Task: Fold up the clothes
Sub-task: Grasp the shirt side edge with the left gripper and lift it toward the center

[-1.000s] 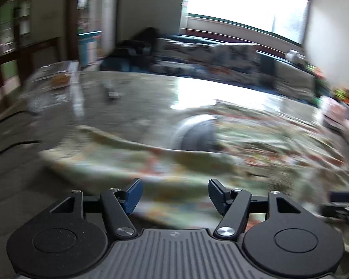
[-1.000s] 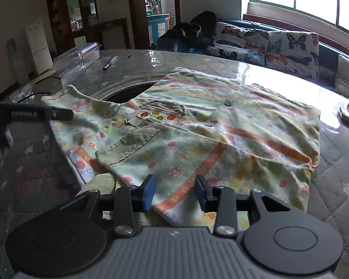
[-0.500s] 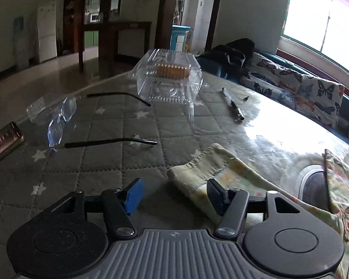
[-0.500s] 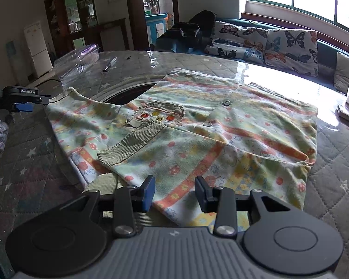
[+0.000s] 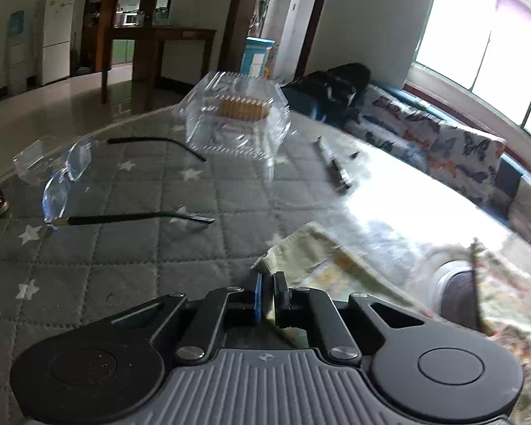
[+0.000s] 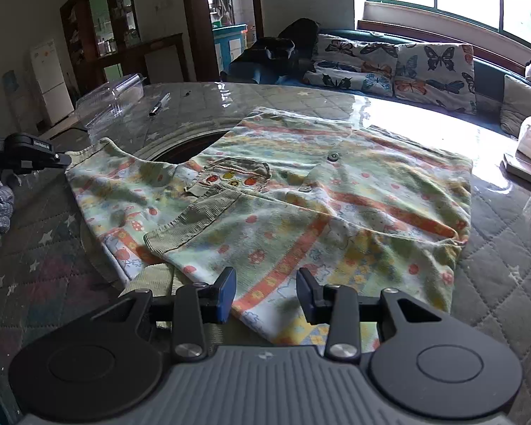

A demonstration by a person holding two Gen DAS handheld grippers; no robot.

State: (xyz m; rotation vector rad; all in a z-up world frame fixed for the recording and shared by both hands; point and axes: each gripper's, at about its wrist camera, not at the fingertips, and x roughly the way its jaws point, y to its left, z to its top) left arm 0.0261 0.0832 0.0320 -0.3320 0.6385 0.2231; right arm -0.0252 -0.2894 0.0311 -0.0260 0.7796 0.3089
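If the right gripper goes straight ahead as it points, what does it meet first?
Probably the patterned shirt: the open right gripper hovers at its near hem, fabric lying directly ahead. Height above it is unclear.

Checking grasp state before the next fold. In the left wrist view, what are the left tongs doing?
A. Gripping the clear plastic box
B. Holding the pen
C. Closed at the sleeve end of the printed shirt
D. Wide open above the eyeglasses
C: the left tongs have their fingers nearly together at the cuff of the printed shirt, away from the eyeglasses.

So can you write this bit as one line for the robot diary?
left gripper: shut on shirt sleeve | right gripper: open, over shirt hem | shirt: flat, unfolded
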